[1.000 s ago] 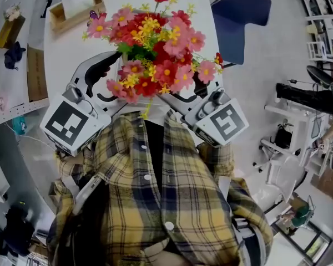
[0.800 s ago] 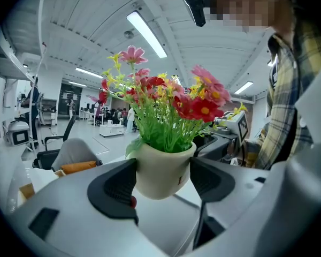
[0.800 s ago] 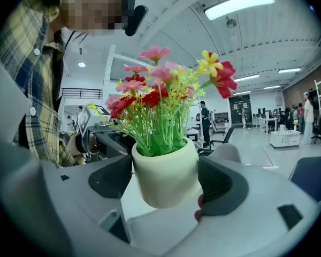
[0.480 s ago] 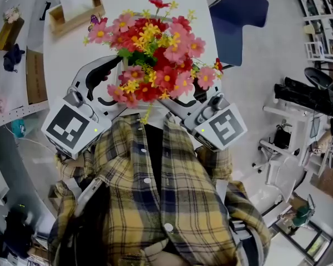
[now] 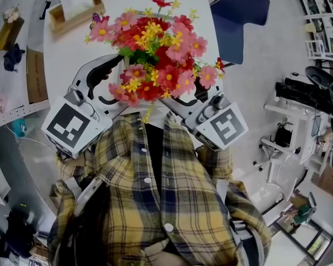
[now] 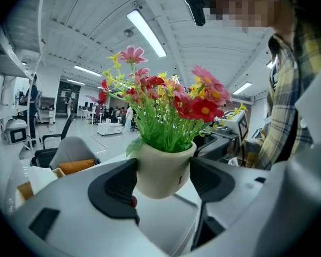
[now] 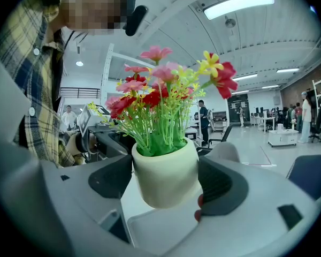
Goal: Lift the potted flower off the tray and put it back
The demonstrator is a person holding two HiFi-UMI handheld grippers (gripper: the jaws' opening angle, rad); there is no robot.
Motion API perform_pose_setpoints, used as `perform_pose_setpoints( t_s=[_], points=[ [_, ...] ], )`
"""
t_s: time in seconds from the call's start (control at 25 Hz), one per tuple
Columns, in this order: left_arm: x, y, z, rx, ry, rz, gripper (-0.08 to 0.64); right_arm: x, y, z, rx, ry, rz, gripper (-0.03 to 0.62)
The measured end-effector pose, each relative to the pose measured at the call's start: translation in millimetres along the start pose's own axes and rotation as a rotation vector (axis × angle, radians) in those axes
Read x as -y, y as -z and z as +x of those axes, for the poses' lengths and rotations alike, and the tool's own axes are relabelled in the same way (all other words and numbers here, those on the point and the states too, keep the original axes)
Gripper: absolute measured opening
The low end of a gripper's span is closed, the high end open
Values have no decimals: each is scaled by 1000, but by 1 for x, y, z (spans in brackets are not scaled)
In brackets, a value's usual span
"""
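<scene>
A cream pot [image 6: 163,170] of red, pink and yellow flowers [image 5: 155,54] is gripped from both sides. My left gripper [image 6: 161,185] is shut on the pot, both dark pads [image 6: 117,186] pressed to its wall. From the opposite side my right gripper [image 7: 163,185] is also shut on the pot [image 7: 166,178]. The pot's base appears to hang a little above a white tray [image 7: 160,232], also visible as the tray [image 6: 168,224]. In the head view the blooms hide the pot and the tips of the left gripper [image 5: 117,88] and right gripper [image 5: 182,101].
The white table [image 5: 64,54] carries a wooden box [image 5: 75,7] at its far left corner. A brown board [image 5: 36,73] lies left of the table, and a blue chair [image 5: 238,15] stands at the far right. My plaid shirt fills the near side.
The flowers and both grippers have shifted only very slightly in the head view. Both grips on the pot stay as they were.
</scene>
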State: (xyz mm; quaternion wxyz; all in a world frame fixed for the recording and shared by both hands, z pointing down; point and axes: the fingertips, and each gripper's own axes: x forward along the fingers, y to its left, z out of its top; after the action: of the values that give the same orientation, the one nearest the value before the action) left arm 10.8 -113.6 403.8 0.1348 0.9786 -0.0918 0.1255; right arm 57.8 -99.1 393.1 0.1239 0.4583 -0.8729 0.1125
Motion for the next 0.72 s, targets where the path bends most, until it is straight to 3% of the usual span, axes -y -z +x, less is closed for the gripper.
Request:
perform_pose_setpoints(
  t_s=[0.28, 0.44, 0.72],
  points=[
    [0, -1, -1, -3, -1, -7, 319, -1, -12, 2, 68, -4, -3, 365],
    [1, 0, -2, -14, 2, -18, 319, -2, -6, 1, 35, -1, 18, 365],
    [2, 2, -2, -11, 13, -20, 319, -3, -9, 1, 68, 8, 15, 365]
  ],
)
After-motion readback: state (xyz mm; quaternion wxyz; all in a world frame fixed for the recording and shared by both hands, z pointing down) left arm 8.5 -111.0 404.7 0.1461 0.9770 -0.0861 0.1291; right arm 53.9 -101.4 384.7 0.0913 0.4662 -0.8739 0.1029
